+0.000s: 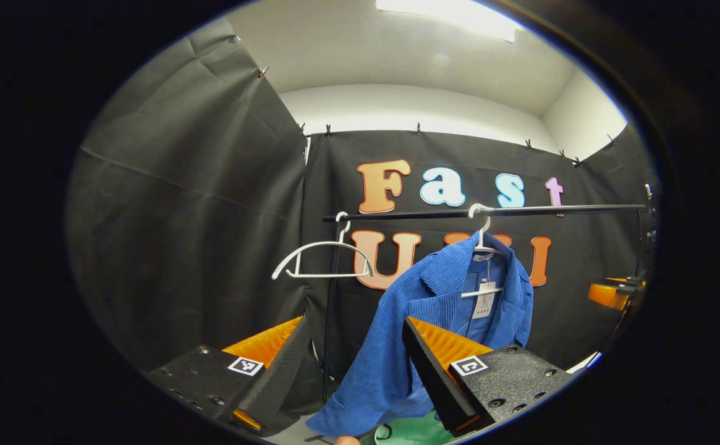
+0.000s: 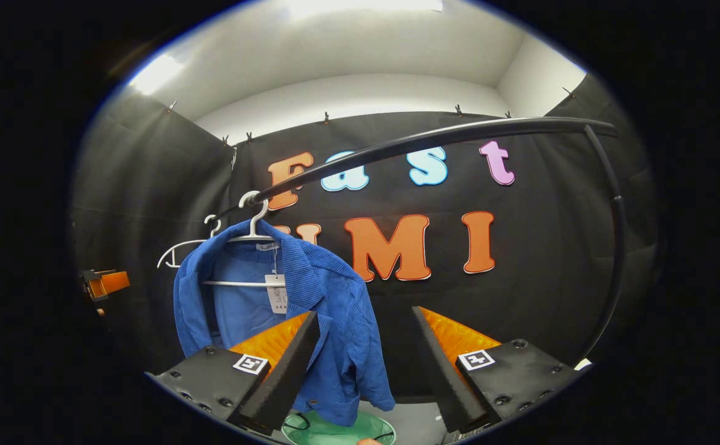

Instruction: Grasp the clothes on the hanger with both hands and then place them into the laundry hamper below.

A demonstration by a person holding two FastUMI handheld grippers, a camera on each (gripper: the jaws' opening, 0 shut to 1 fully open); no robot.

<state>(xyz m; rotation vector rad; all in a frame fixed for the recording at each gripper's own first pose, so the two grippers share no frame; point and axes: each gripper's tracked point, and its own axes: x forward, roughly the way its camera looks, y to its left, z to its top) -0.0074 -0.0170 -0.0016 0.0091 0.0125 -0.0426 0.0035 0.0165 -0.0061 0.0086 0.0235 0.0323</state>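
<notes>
One blue jacket (image 1: pixel 409 321), hanging. Two white hangers: one empty hanger (image 1: pixel 326 259), one hanger under the jacket (image 1: pixel 482 247). One black rail (image 1: pixel 489 212). One paper tag (image 1: pixel 483 303) inside the jacket. One green hamper (image 2: pixel 338 429) below, partly visible. Two grippers: left gripper (image 1: pixel 353 371), right gripper (image 2: pixel 366 364).

Rail (image 1: pixel 520 211): runs level across the back wall.
Jacket (image 1: pixel 397 334): blue, on a white hanger (image 1: pixel 482 247) hooked on the rail.
Empty hanger (image 1: pixel 326 259): left along the rail, apart from jacket.
Left gripper (image 1: pixel 360 364): fingers spread wide, below the rail, nothing between.
Hamper (image 1: pixel 409 432): green, under jacket.
</notes>
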